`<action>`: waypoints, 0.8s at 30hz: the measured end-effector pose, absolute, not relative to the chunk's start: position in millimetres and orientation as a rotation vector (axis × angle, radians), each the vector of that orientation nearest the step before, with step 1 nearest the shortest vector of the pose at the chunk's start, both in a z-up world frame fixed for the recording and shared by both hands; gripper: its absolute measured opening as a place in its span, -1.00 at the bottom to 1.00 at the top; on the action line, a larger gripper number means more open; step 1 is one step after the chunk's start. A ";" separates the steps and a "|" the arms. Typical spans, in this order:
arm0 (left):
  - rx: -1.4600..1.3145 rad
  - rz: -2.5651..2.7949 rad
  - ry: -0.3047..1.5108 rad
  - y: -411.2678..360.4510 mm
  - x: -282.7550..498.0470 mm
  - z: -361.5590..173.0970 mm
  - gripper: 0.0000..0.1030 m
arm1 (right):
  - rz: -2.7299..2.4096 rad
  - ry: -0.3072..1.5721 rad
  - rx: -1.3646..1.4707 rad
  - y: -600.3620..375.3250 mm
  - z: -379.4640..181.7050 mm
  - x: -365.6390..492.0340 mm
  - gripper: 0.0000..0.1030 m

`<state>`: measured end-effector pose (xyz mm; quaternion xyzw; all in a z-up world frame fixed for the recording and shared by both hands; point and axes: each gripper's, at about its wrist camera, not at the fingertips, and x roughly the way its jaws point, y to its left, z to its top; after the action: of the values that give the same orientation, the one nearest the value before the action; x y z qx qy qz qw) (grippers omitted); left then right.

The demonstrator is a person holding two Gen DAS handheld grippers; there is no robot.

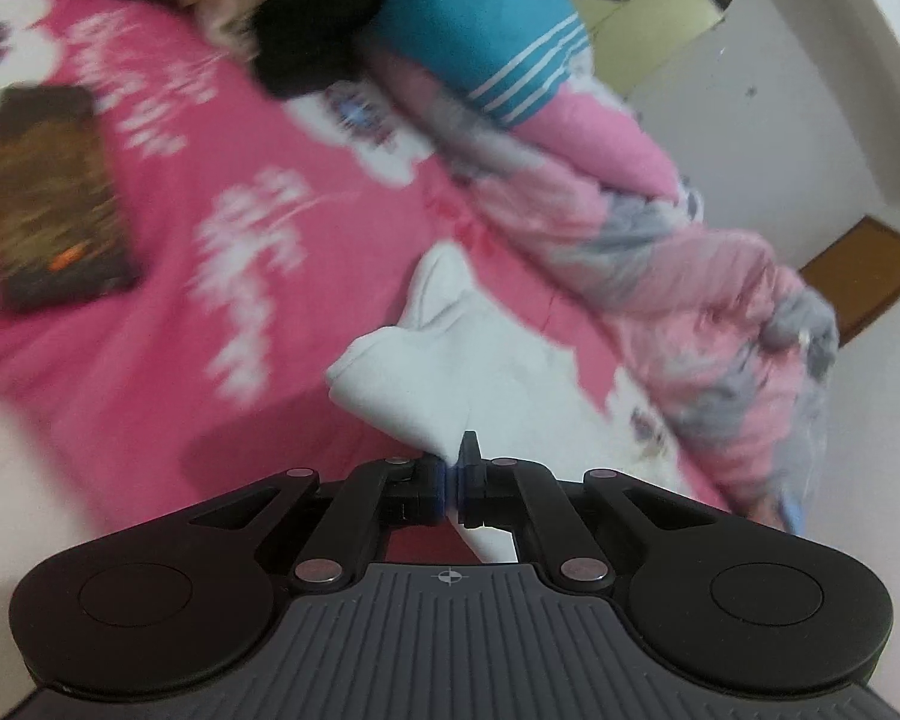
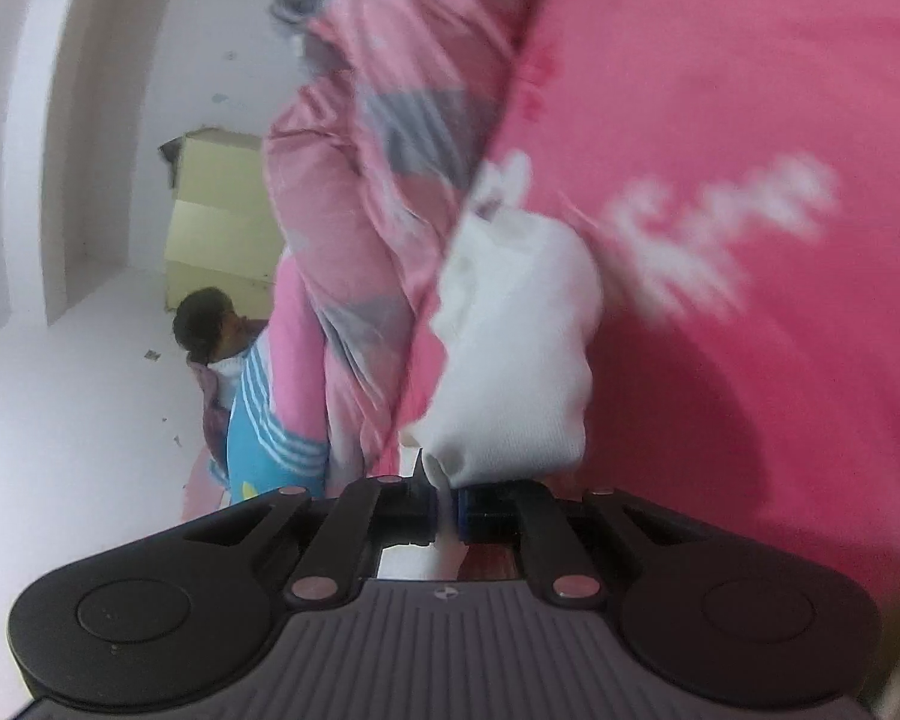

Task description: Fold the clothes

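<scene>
Both claws (image 1: 452, 483) (image 2: 447, 507) clamped on white garment (image 1: 426, 372) edges

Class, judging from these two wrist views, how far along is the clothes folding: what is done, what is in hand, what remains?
Done: a dark folded piece lies flat on the pink bedsheet. In hand: the left gripper and right gripper are each shut on the white garment, still bunched. Left: folding it, plus the heap of clothes at the far edge.

Motion blur smears the bedsheet's white print (image 1: 240, 276) and the dark folded item (image 1: 54, 198).
</scene>
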<state>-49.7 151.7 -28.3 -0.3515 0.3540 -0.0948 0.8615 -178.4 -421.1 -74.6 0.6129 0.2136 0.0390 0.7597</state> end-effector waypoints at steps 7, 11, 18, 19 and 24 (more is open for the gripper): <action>-0.669 -0.167 0.895 182.1 -62.6 -58.5 -0.71 | 0.000 0.600 1.408 -426.2 -105.2 -224.0 -0.56; -0.589 -0.149 0.774 201.7 -80.9 -30.8 -0.37 | -0.035 0.561 1.291 -440.3 -78.9 -241.8 -0.16; -0.342 -0.191 0.543 178.4 -84.3 18.7 0.14 | -0.165 0.424 0.858 -442.3 4.9 -256.2 -0.14; -0.326 -0.217 0.531 170.7 -77.6 22.0 0.15 | -0.159 0.406 0.808 -440.1 14.0 -253.1 -0.13; -0.202 -0.340 0.527 122.7 -30.8 30.6 0.15 | -0.085 0.392 0.640 -422.4 38.2 -213.9 -0.12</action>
<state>-30.8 122.7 30.6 -0.0994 0.2589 -0.1670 0.9462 -213.9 -422.4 38.2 0.3124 0.1914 -0.0414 0.9295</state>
